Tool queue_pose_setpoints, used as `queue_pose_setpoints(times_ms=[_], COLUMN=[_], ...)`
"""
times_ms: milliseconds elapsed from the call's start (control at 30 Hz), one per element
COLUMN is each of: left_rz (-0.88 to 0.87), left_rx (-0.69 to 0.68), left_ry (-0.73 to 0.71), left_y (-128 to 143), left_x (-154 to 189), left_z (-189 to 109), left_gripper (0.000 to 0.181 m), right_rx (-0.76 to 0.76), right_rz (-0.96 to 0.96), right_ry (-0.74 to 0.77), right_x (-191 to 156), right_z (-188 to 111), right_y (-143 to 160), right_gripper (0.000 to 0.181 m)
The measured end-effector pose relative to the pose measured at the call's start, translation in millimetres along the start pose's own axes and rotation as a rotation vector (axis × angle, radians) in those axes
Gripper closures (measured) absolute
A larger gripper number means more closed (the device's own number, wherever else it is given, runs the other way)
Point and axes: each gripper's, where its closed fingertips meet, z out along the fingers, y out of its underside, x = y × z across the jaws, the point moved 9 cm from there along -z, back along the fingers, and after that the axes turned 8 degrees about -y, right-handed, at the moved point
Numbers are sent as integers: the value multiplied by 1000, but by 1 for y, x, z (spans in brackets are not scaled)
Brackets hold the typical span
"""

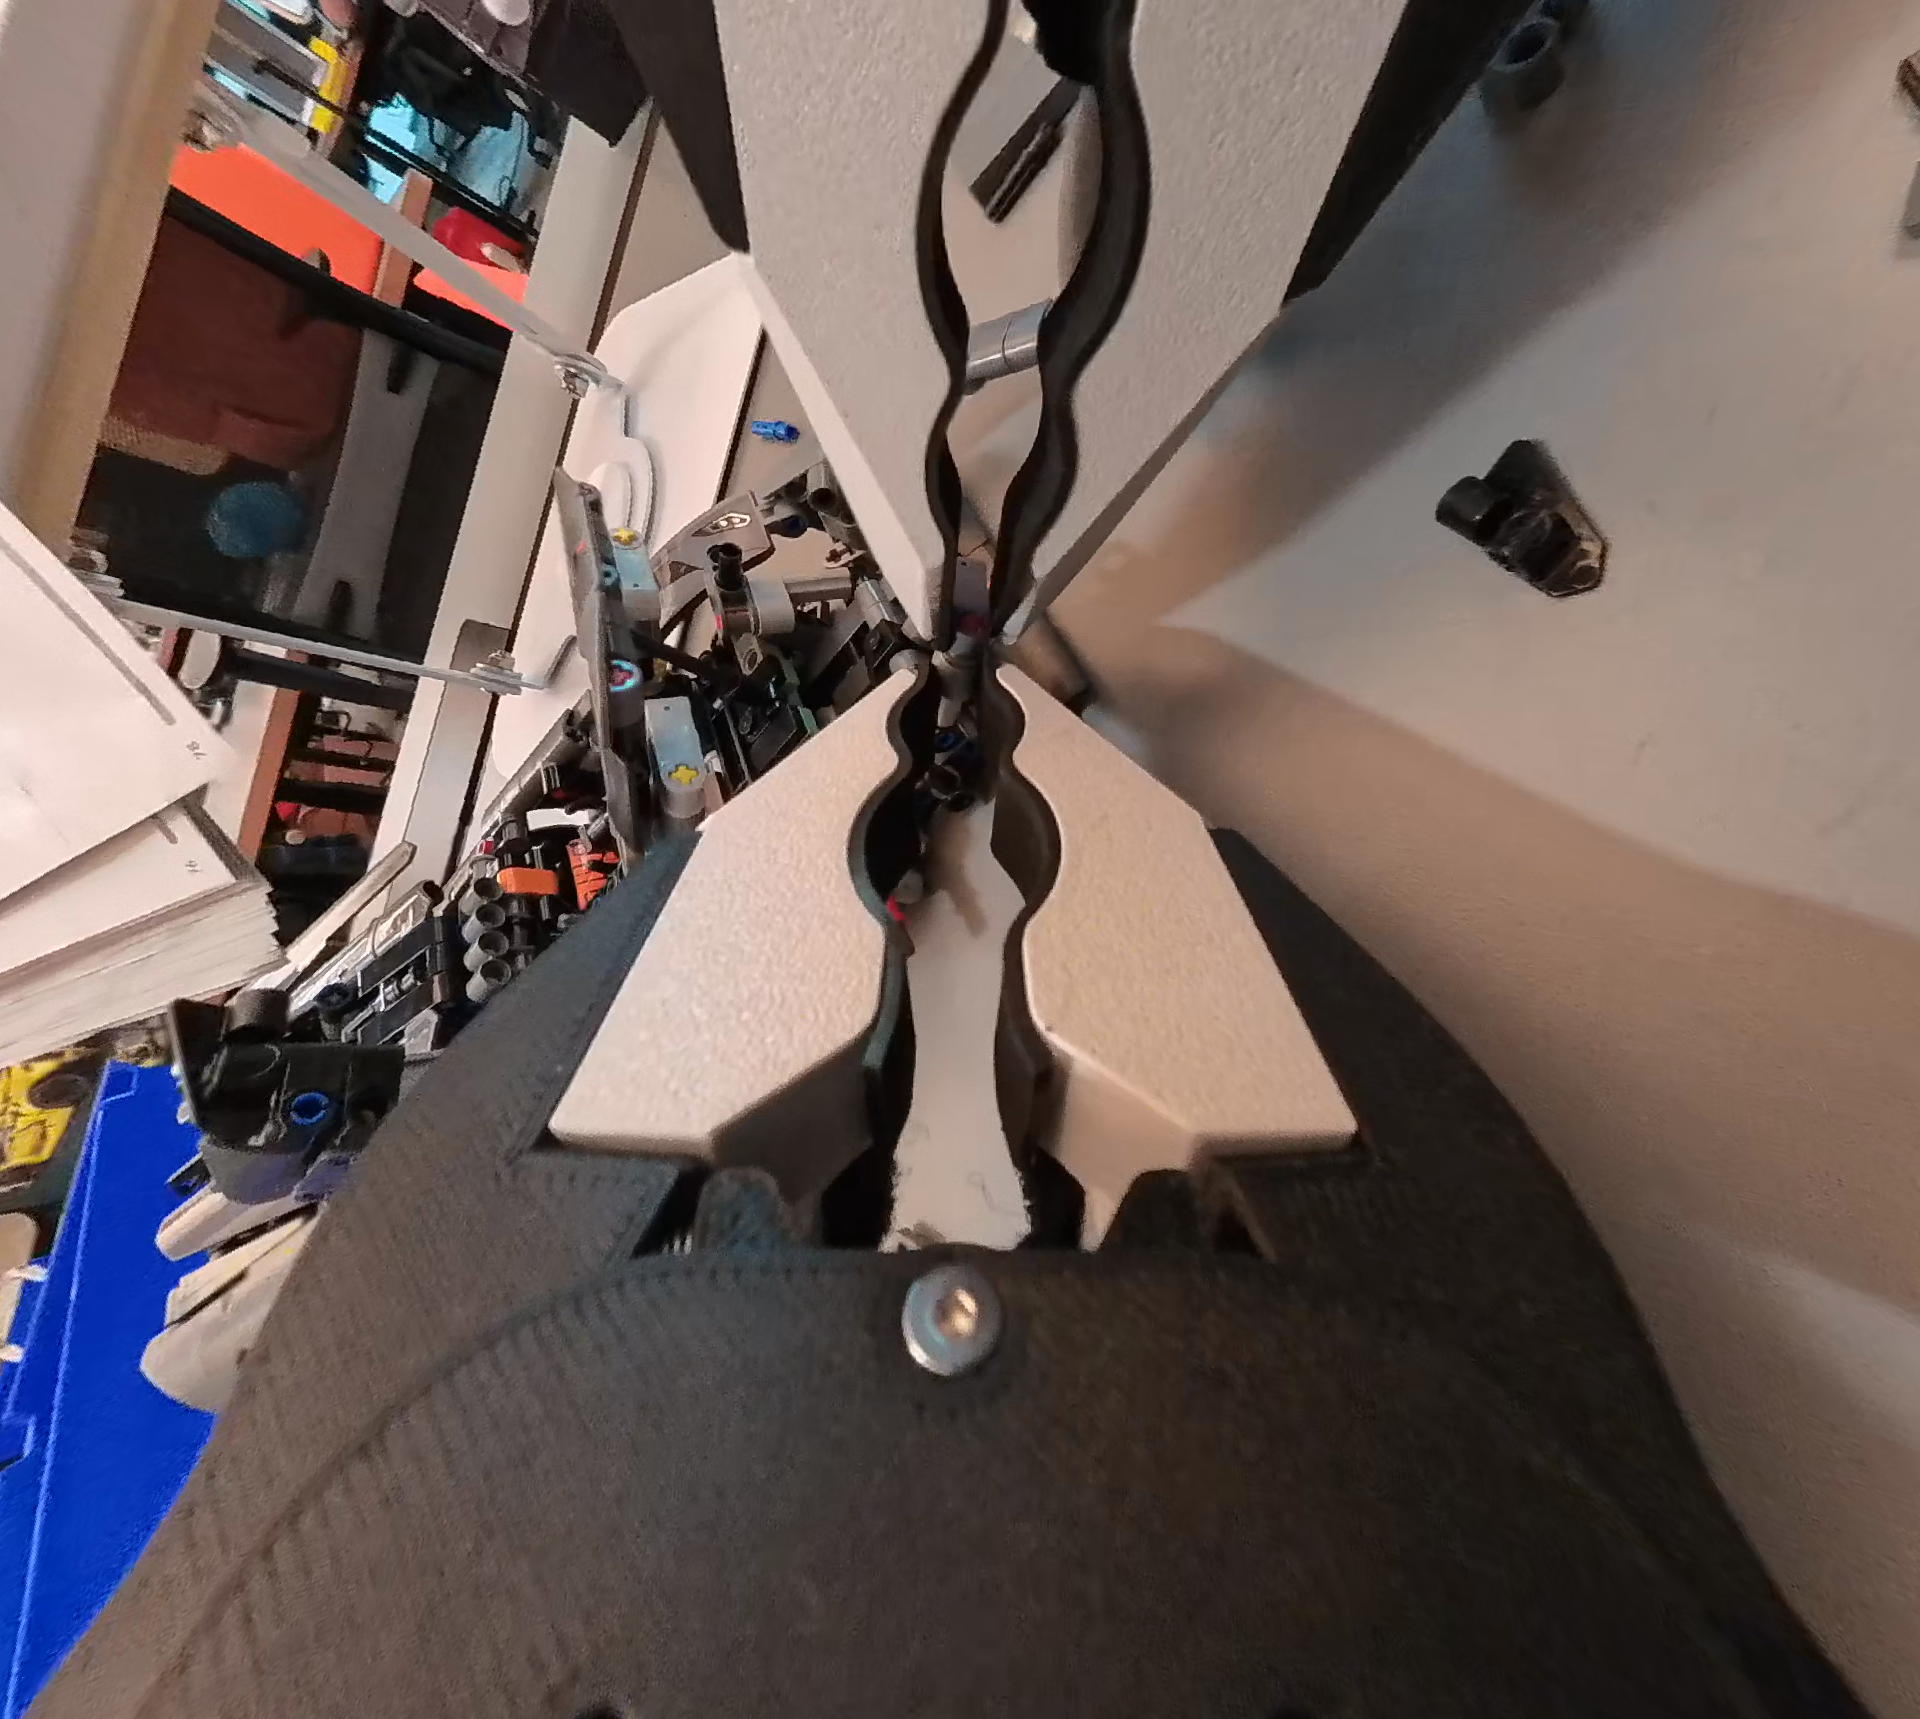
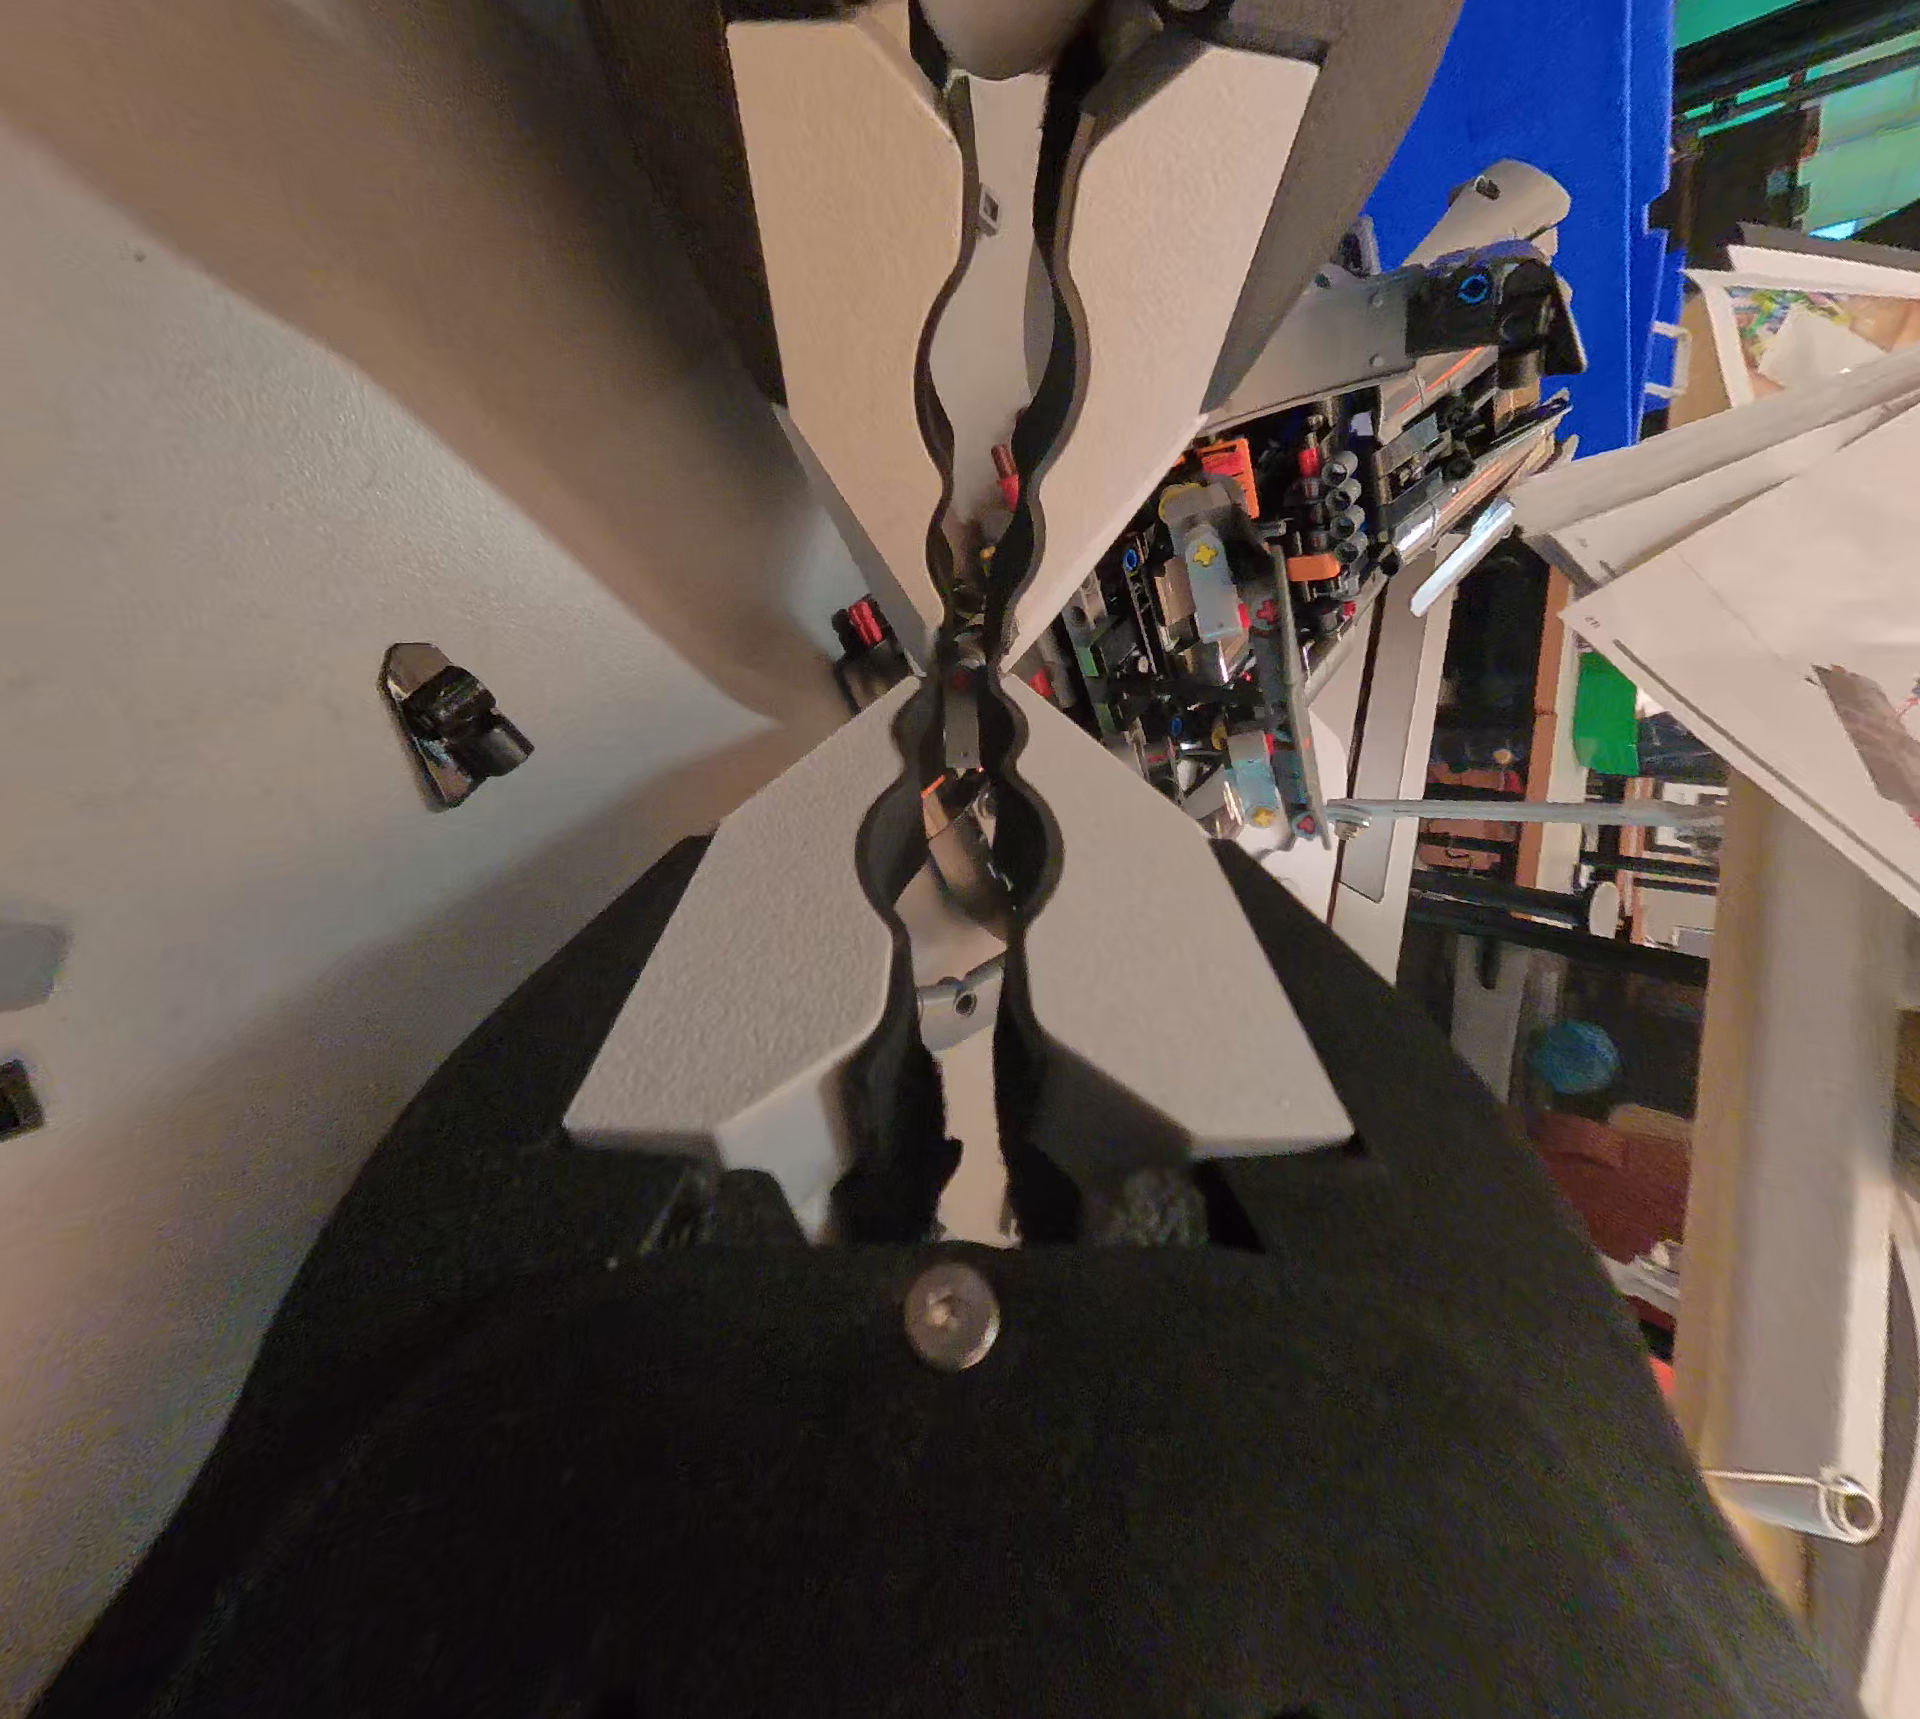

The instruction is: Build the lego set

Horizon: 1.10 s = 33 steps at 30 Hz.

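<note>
My two grippers meet tip to tip over the white table [image 1: 1558,786]. My left gripper [image 1: 958,667] rises from the bottom of the left wrist view, its jaws nearly together on a small grey Lego piece [image 1: 968,625] with a red spot. My right gripper [image 2: 961,687] rises from the bottom of the right wrist view, shut on the same small grey piece [image 2: 961,734]. Each gripper shows from above in the other's view. The large grey and black Technic model [image 1: 675,734] stands just behind the tips; it also shows in the right wrist view [image 2: 1247,609].
Loose parts lie on the table: a black connector [image 1: 1517,516] [image 2: 452,724], a blue pin [image 1: 774,430], a dark grey connector [image 1: 1527,48]. An instruction booklet [image 1: 104,838] [image 2: 1766,578] and a blue bin [image 1: 62,1357] [image 2: 1507,163] stand by the model. Shelves fill the background. Only a small space, under 4 cm, lies between the two pairs of fingers. Both grippers' tips are roughly 8 cm from the black connector [image 1: 1517,516]. It turns up in the right wrist view [image 2: 463,717] as well.
</note>
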Motion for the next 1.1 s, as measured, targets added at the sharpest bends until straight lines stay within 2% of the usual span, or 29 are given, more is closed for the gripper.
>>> queue_pose_setpoints(times_ms=[300,400,467,600,733,900,1100], left_rz=[-12,-34,-68,-25,-84,-90,-103], left_rx=[2,-66,-48,19,16,17,25], left_ry=[-4,-54,-41,8,14,20,32], left_y=[2,12,11,-1,6,8,9], left_x=[0,-9,-10,-2,-7,-8,-9], left_z=[0,1,-3,-2,-2,-2,-3], left_gripper=[176,177,177,177,177,177,177], right_rx=[3,56,55,113,128,201,146], right_rz=[20,67,42,132,101,195,73], right_ry=[-16,-45,-43,-132,-241,-377,-393], right_x=[2,5,4,11,7,4,-6], right_z=[-5,-15,-15,-13,-14,-10,-5], right_y=[-2,-8,-7,5,7,12,13], right_gripper=[178,178,178,177,177,177,176])
